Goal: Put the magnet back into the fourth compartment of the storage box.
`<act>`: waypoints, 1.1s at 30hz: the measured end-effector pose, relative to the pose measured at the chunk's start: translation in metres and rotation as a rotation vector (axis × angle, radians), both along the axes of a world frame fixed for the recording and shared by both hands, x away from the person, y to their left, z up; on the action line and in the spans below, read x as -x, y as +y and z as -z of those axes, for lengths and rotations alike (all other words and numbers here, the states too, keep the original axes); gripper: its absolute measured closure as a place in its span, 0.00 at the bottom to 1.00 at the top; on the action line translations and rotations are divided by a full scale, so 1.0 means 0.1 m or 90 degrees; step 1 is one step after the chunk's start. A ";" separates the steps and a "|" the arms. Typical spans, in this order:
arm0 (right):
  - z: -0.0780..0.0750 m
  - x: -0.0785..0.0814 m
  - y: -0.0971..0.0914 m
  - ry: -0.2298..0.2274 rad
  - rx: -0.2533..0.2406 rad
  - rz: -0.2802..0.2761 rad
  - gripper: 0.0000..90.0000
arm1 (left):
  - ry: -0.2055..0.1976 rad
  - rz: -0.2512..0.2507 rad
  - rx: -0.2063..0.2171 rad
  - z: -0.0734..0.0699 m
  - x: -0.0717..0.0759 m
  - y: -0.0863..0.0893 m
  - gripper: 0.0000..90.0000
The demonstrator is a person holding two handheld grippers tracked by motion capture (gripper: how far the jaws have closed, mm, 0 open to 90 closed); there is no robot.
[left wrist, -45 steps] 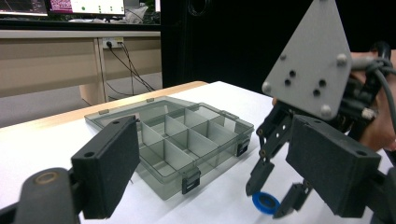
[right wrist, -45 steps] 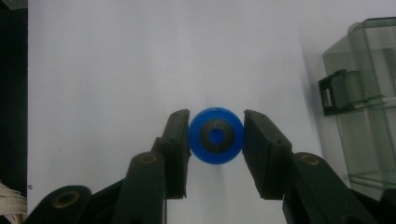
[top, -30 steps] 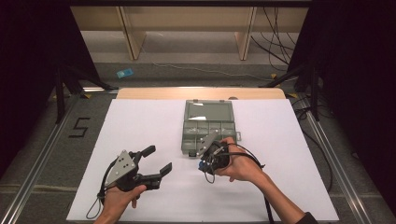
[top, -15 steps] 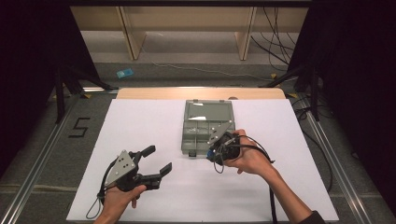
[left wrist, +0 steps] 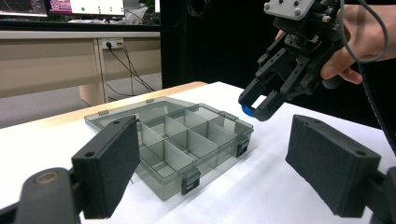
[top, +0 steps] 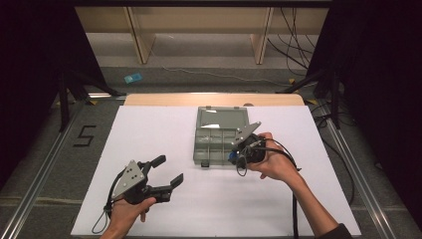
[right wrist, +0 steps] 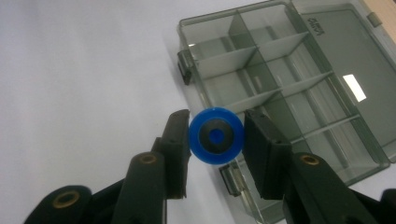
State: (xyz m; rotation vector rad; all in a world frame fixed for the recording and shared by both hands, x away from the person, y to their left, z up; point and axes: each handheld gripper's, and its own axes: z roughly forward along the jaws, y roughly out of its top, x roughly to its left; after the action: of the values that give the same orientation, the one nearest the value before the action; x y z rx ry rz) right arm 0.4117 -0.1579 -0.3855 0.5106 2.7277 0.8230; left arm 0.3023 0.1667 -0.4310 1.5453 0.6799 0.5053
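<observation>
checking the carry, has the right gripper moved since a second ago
Yes. The right gripper, shut on the blue round part, has shifted rightward along the near edge of the compartment box, from its front-centre toward its right corner.

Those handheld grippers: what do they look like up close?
Each is black, with two flat rectangular padded jaws on brass-riveted arms. The left gripper and right gripper each carry a grey three-cornered plate with holes and trail a black cable. A dark sleeve covers the right arm.
</observation>
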 end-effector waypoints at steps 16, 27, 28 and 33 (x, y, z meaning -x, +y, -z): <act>-0.02 -0.15 -0.21 -0.018 -0.011 0.057 0.70 | 0.002 0.000 0.000 0.00 0.00 -0.01 0.19; 0.02 -0.28 -0.35 -0.018 -0.009 0.089 0.70 | 0.002 0.000 0.002 0.00 0.00 -0.01 0.19; 0.02 -0.28 -0.35 -0.018 -0.009 0.089 0.70 | 0.002 0.000 0.001 0.00 0.00 -0.01 0.19; 0.06 -0.35 -0.38 -0.022 -0.019 0.106 0.70 | 0.003 0.000 0.002 0.00 0.00 0.00 0.19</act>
State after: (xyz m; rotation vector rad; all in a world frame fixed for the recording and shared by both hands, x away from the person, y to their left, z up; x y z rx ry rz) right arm 0.4466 -0.1960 -0.3912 0.7115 2.6023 0.8220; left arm 0.3025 0.1662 -0.4313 1.5445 0.6836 0.5010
